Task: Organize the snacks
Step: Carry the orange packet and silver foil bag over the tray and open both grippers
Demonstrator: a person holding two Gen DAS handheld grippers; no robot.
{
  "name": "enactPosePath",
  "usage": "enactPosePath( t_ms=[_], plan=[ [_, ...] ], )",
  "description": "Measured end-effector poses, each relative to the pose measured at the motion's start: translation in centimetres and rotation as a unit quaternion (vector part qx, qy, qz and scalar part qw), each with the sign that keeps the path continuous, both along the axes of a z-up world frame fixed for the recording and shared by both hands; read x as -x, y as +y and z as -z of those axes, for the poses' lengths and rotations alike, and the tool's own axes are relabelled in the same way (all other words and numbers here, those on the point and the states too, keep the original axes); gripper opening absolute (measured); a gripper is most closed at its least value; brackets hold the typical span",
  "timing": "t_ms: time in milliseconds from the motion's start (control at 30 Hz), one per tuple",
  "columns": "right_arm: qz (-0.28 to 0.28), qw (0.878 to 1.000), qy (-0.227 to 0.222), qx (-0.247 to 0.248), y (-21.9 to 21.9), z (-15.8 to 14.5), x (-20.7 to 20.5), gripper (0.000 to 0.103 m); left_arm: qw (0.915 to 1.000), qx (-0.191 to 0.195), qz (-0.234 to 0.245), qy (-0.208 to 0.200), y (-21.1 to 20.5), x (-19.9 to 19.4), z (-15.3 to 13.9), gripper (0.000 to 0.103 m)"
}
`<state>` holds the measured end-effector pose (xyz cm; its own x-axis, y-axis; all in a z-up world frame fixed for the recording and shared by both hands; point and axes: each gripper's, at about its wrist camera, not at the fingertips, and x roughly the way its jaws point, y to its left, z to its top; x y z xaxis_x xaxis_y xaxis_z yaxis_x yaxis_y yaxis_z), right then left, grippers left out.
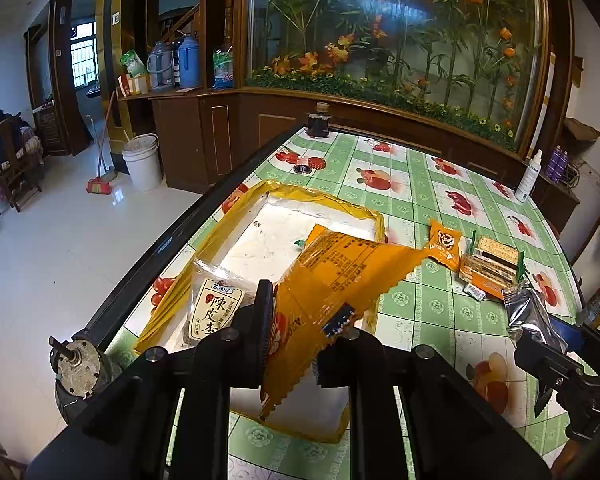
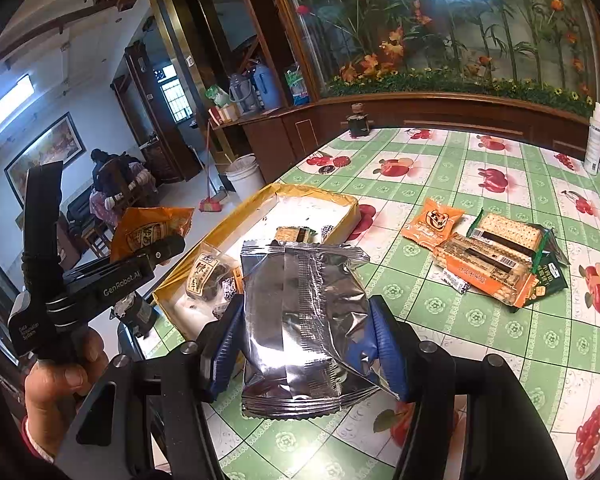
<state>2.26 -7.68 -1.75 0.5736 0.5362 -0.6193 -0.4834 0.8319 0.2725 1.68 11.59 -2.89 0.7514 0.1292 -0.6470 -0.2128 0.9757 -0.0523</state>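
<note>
My left gripper (image 1: pixel 306 320) is shut on an orange snack packet (image 1: pixel 340 272) and holds it above the white tray with a yellow rim (image 1: pixel 284 196). In the right wrist view the left gripper (image 2: pixel 156 252) holds that orange packet (image 2: pixel 152 228) left of the tray (image 2: pixel 320 194). My right gripper (image 2: pixel 306 340) is shut on a silver foil packet (image 2: pixel 304 320), held above the table in front of the tray; the packet also shows in the left wrist view (image 1: pixel 534 312). A clear plum packet (image 1: pixel 216 308) and a cracker pack (image 2: pixel 294 234) lie in the tray.
Loose snacks lie right of the tray: a small orange packet (image 2: pixel 434 222), cracker packs (image 2: pixel 496 256) and a dark green packet (image 2: pixel 552 276). A dark jar (image 2: pixel 358 122) and bottle caps (image 2: pixel 334 164) sit at the far end, a white spray bottle (image 2: pixel 594 140) far right. The table edge (image 1: pixel 172 248) runs left.
</note>
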Motion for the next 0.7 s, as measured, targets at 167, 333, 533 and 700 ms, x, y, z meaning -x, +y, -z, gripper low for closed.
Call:
enactPosePath(
  t_ms=[167, 333, 533, 700],
  plan=[
    [-0.005, 1.000, 0.006, 0.002, 0.6, 0.4, -0.4, 0.061, 1.0000, 0.003, -0.005, 0.005, 0.7, -0.3, 0.5, 0.014],
    [-0.011, 1.000, 0.013, 0.004, 1.4, 1.0, -1.1, 0.061, 0.9998, 0.008, -0.012, 0.013, 1.5, -0.7, 1.2, 0.014],
    [-0.025, 0.999, 0.025, 0.009, 3.3, 2.1, -2.7, 0.061, 0.9990, 0.020, -0.028, 0.030, 3.0, -1.4, 2.8, 0.014],
    [-0.045, 0.999, 0.021, 0.013, 6.7, 2.5, -5.1, 0.061, 0.9981, 0.028, -0.034, 0.043, 3.8, -2.2, 3.9, 0.014]
  ],
)
